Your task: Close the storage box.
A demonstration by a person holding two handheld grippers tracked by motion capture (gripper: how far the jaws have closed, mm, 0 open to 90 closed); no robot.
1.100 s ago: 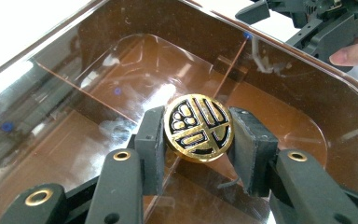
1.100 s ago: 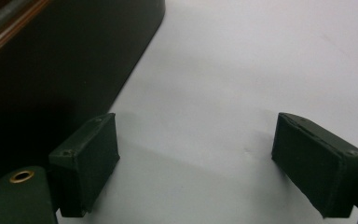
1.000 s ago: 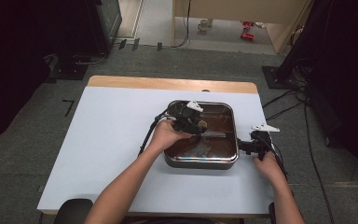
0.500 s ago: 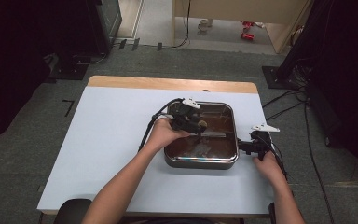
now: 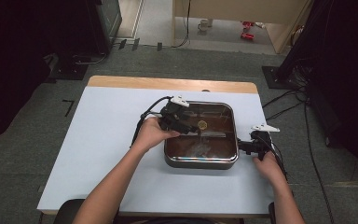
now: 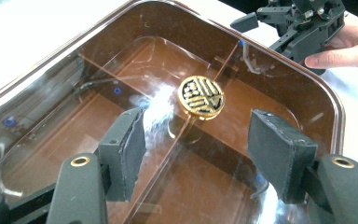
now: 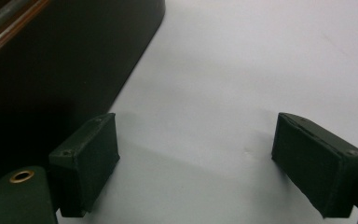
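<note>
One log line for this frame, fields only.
left gripper: open over brown glass lid, near gold knob | right gripper: open beside pan

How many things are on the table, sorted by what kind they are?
Pans with a see-through lid: 1
Round gold knobs: 1
Grippers: 2, the left gripper over the lid, the right gripper beside the pan
Total: 4

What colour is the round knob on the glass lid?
Gold with a black pattern, clearest in the left gripper view: knob.
</note>
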